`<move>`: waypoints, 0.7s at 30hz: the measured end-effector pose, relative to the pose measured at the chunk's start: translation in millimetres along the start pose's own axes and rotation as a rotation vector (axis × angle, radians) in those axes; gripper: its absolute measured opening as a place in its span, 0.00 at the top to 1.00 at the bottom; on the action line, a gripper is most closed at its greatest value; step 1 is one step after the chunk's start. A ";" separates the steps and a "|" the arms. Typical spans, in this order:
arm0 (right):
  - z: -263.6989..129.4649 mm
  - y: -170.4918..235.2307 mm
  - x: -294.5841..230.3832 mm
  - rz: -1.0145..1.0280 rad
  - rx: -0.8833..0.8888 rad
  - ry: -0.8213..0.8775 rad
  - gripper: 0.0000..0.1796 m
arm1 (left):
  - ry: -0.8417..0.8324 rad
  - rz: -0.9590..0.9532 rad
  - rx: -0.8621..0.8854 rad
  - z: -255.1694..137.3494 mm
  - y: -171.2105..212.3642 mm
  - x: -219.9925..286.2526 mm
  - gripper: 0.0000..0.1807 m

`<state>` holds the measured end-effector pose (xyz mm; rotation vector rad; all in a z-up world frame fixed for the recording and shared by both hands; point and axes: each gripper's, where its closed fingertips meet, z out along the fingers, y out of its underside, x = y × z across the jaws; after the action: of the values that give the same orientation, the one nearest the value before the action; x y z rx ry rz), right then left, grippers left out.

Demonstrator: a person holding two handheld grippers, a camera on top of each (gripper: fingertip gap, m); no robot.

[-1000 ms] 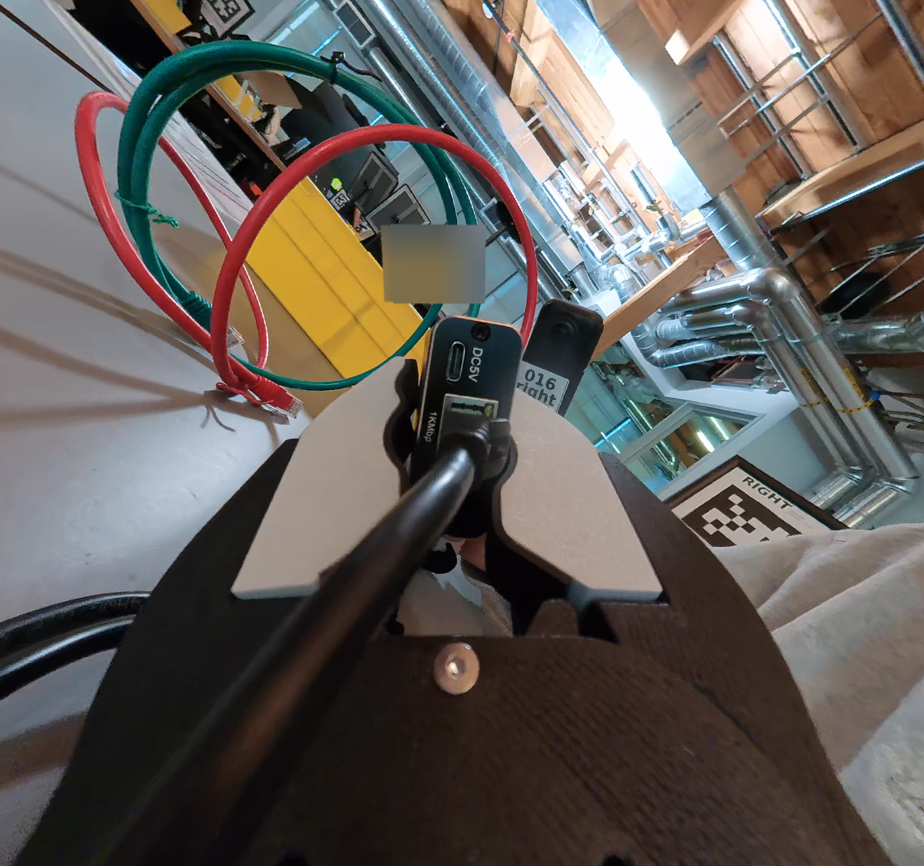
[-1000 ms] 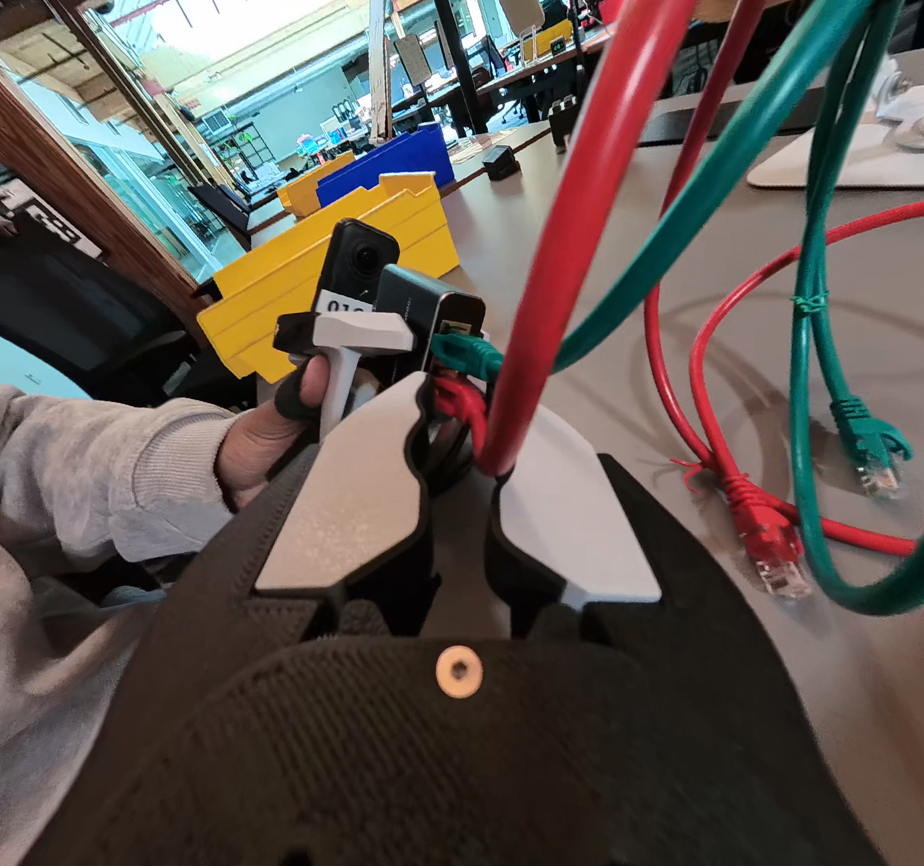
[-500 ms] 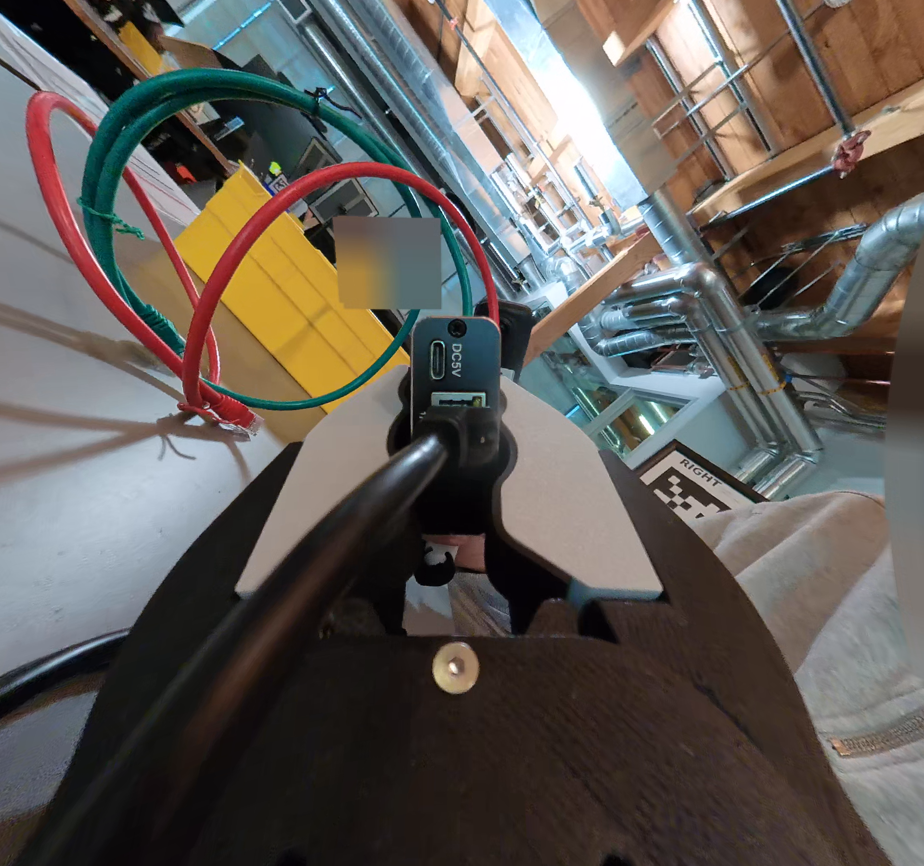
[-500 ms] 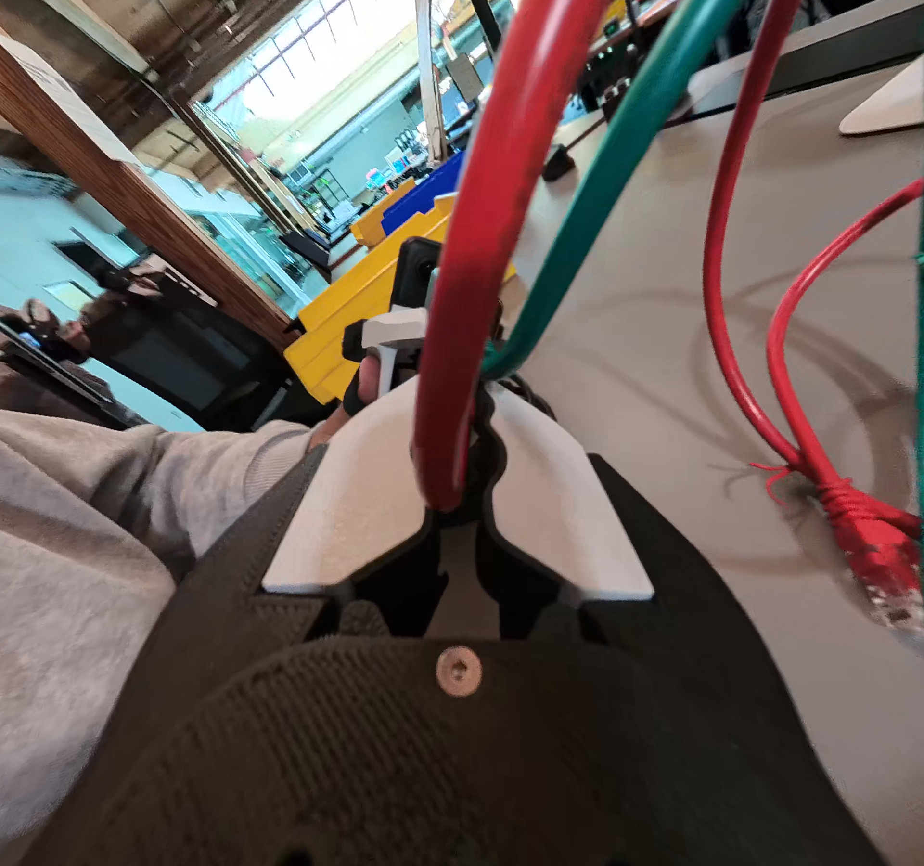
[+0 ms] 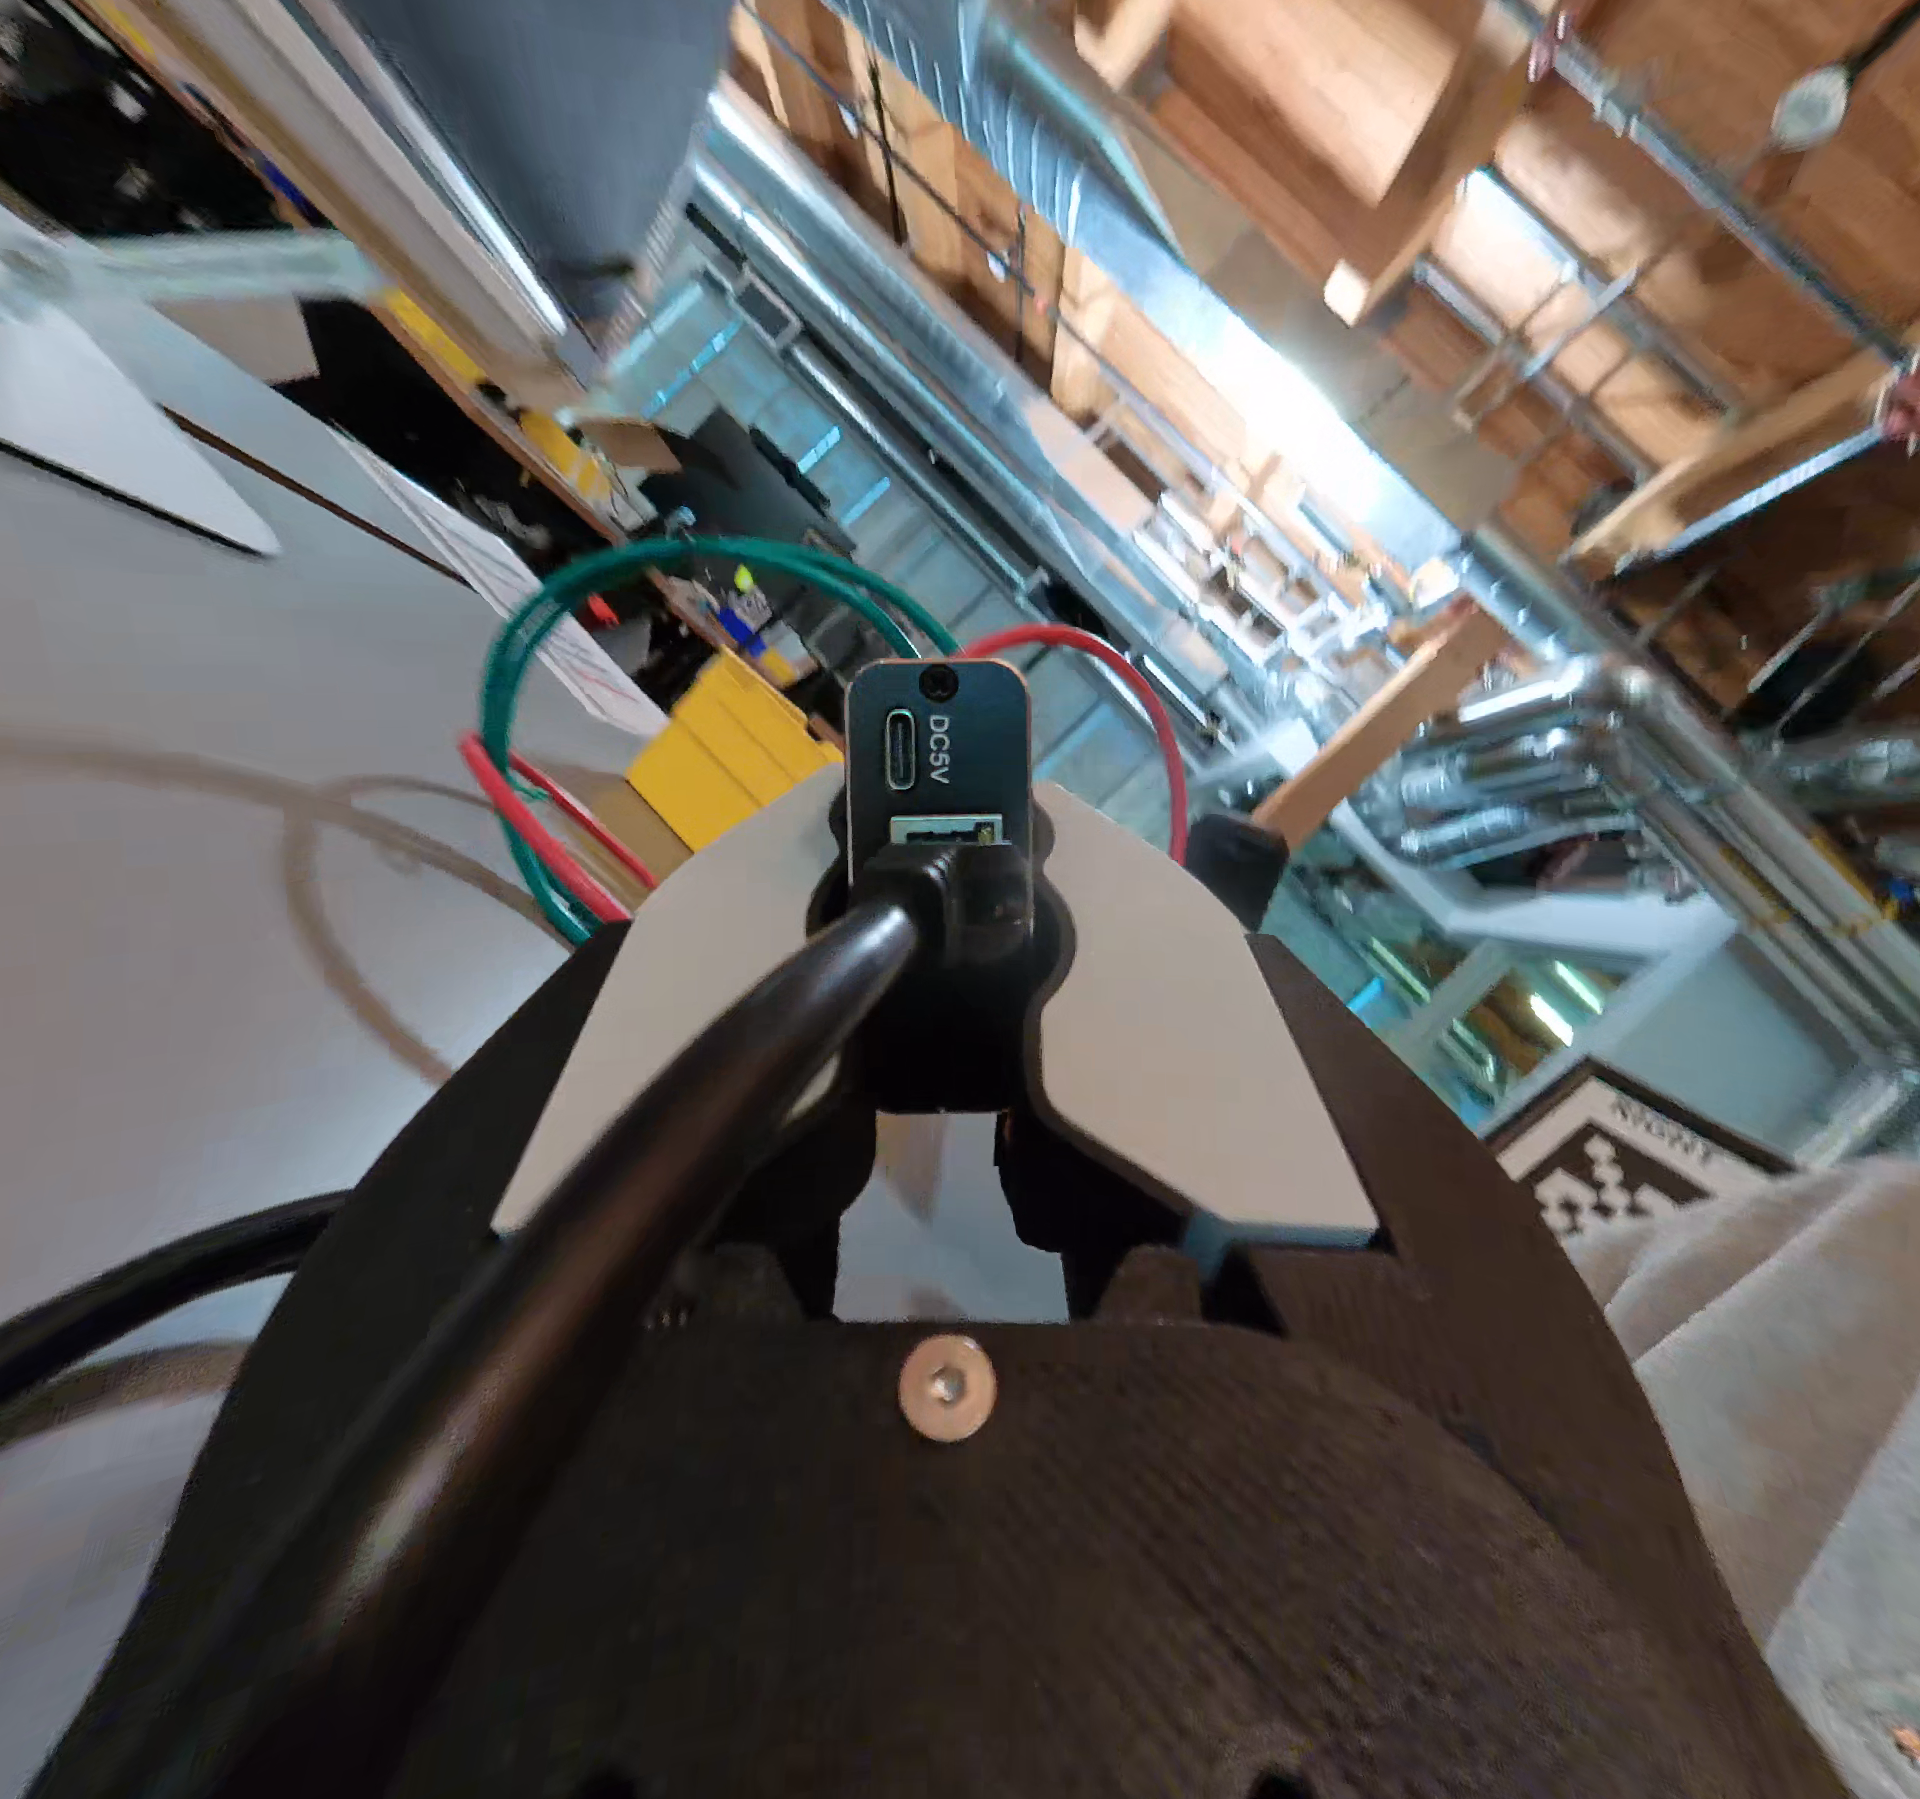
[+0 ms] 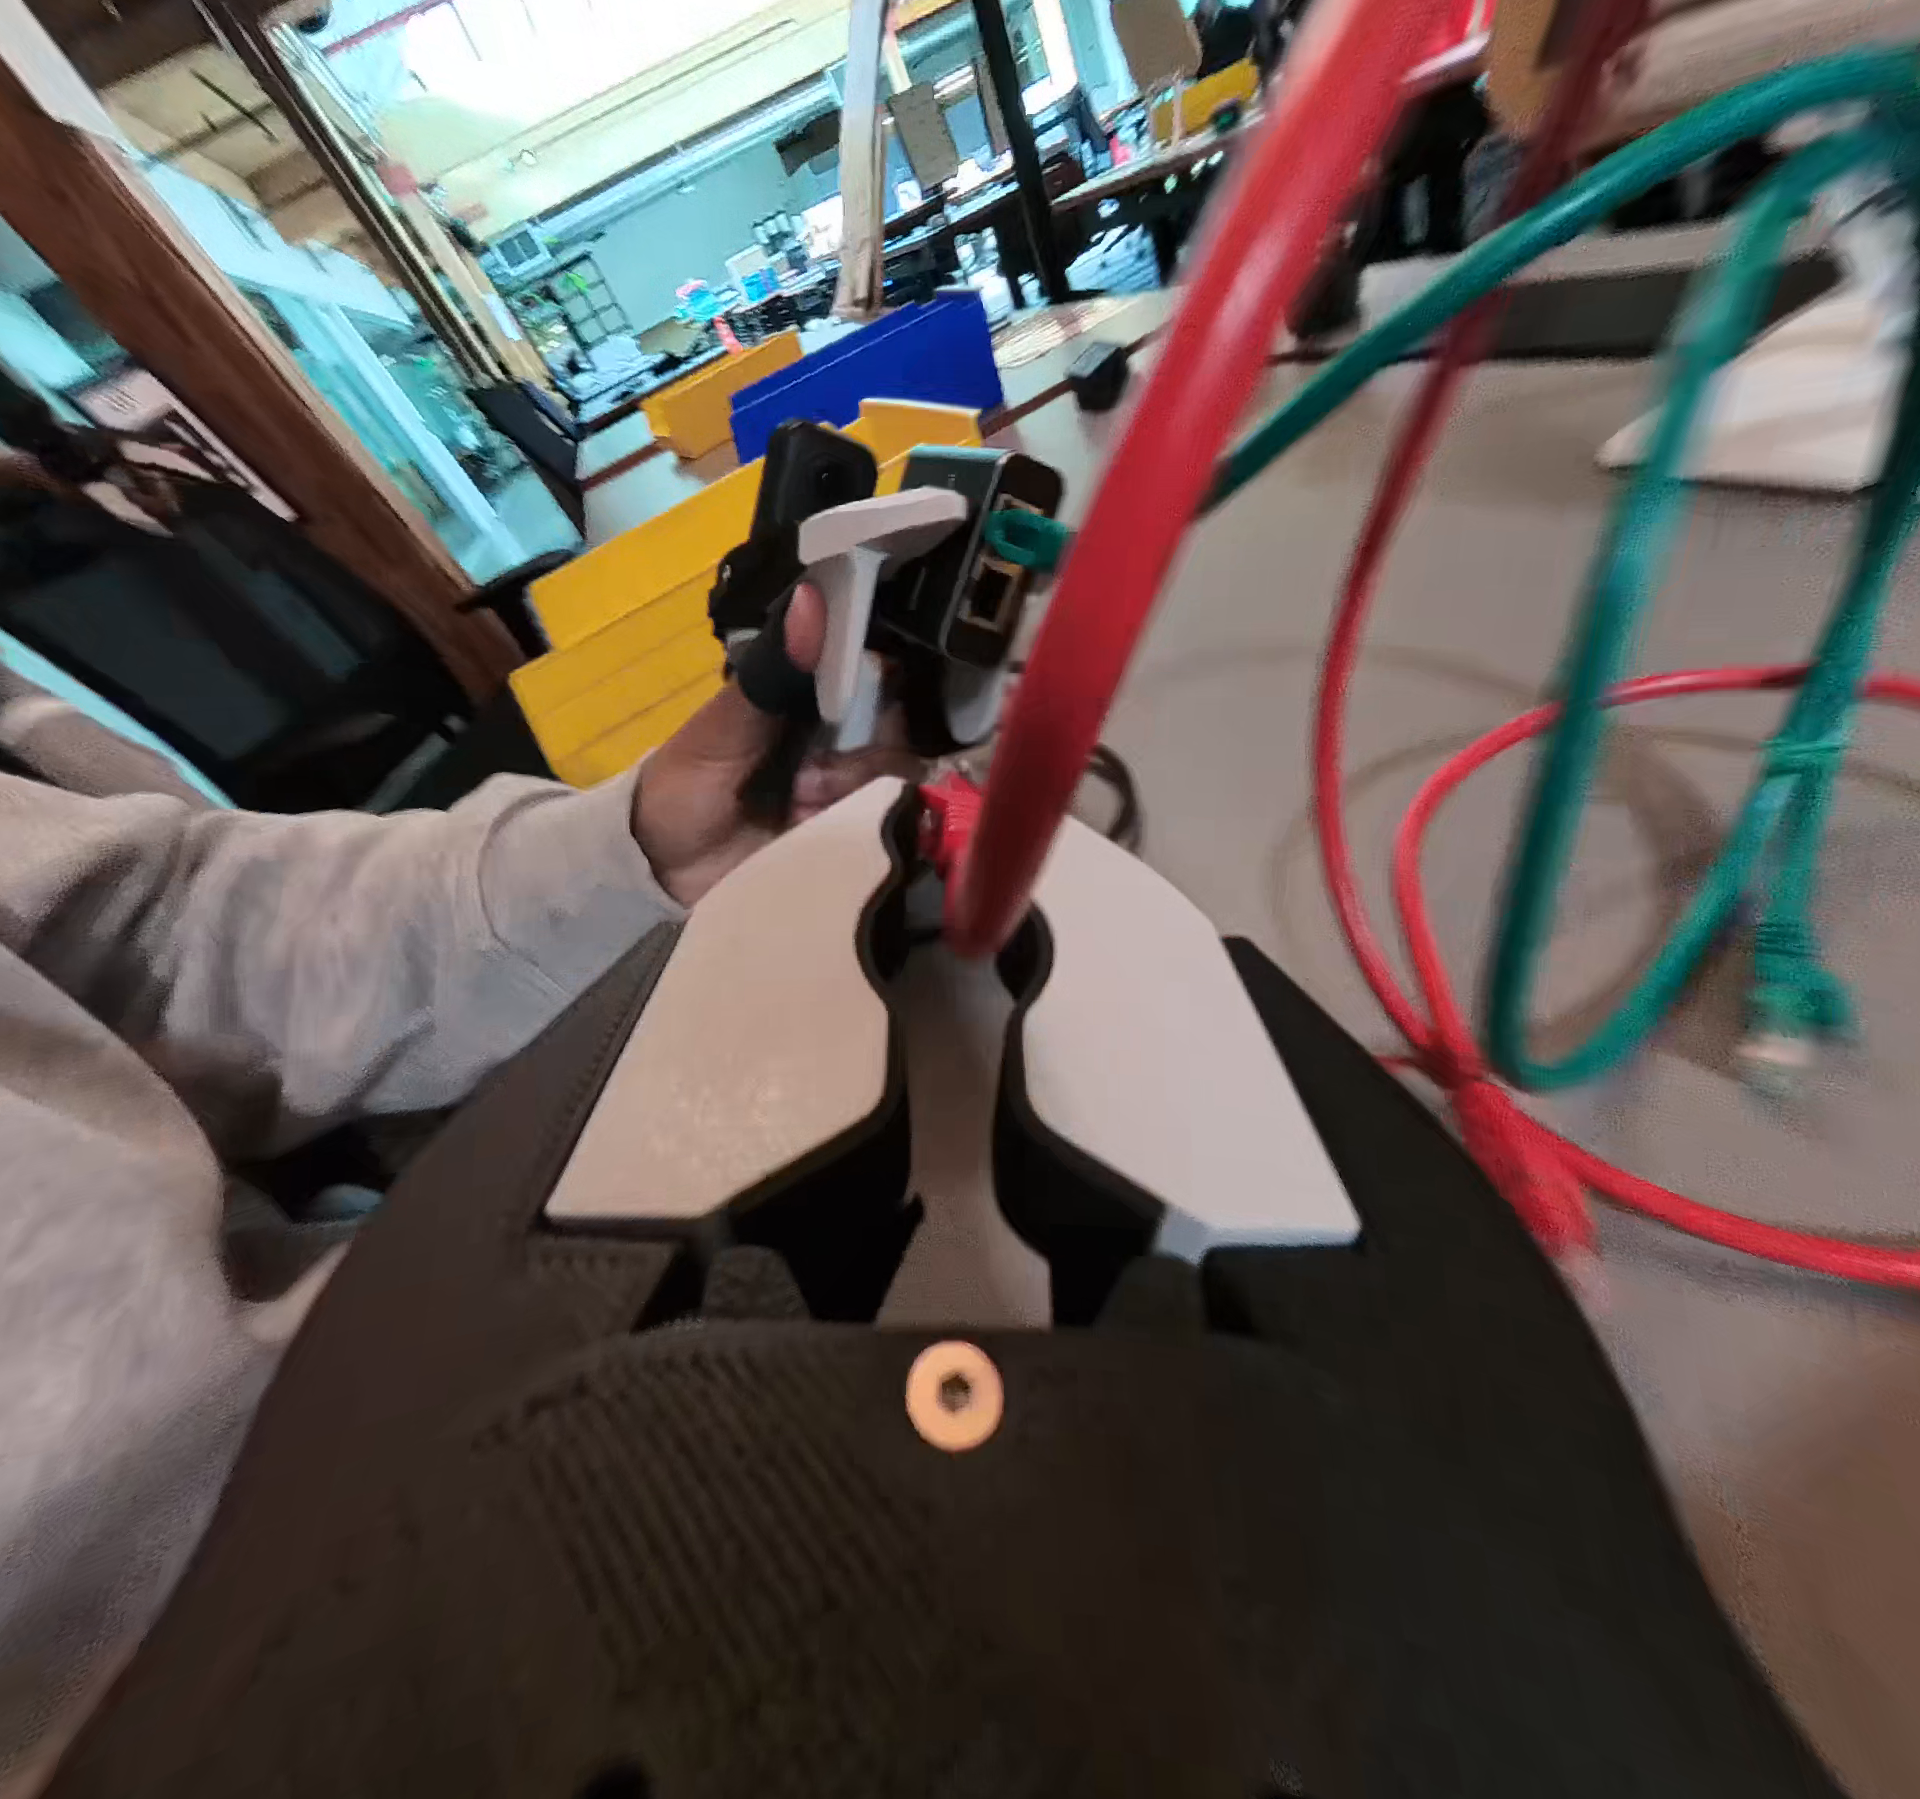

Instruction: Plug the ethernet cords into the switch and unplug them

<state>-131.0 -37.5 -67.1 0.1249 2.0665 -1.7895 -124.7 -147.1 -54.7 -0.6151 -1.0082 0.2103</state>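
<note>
My left gripper (image 5: 940, 866) is shut on the small black switch (image 5: 938, 752), held up off the table, with a black cable (image 5: 665, 1074) plugged into its near end. In the right wrist view the switch (image 6: 982, 544) sits farther off, with the green cord's plug (image 6: 1023, 536) in its upper port and the port below it (image 6: 992, 598) empty. My right gripper (image 6: 951, 876) is shut on the red cord's plug (image 6: 940, 819), held apart from the switch. The red cord (image 6: 1143, 399) arches up from the plug. The green cord (image 6: 1455, 295) loops to the right.
Loose green (image 6: 1792, 1001) and red (image 6: 1527, 1157) plug ends lie on the grey table (image 6: 1195, 710) at the right. Yellow bins (image 6: 644, 606) and a blue bin (image 6: 862, 378) stand behind. A white stand base (image 6: 1766, 399) sits at the far right. A grey sleeve (image 6: 312, 918) fills the left.
The red plug has come out of the switch's lower port. My right gripper has drawn back with it, and the two grippers now stand farther apart. The green plug stays in.
</note>
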 end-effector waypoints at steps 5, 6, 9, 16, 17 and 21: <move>-45.0 -21.6 37.1 -0.007 0.099 0.122 0.93 | 0.051 -0.033 0.084 -23.2 -37.2 -4.0 0.85; -51.2 -26.2 43.4 0.015 0.133 0.136 0.93 | 0.052 -0.016 0.053 -22.2 -35.3 -4.0 0.85; -67.9 -43.3 49.6 0.055 0.264 0.138 0.93 | 0.016 0.035 -0.013 -21.1 -29.9 -9.9 0.85; -125.8 -112.7 26.0 -0.044 0.525 0.145 0.96 | -0.031 0.031 -0.041 -22.1 -25.6 -21.8 0.85; -126.8 -116.7 21.2 -0.067 0.511 0.149 0.97 | -0.014 0.024 -0.064 -19.1 -20.9 -19.6 0.85; -110.4 -110.6 8.8 -0.133 0.417 0.153 1.00 | 0.033 0.074 -0.174 -6.7 0.5 -7.1 0.85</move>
<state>-201.4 48.0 43.5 0.2534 1.8029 -2.3401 -122.8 -152.5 -62.7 -0.8123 -0.9787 0.1780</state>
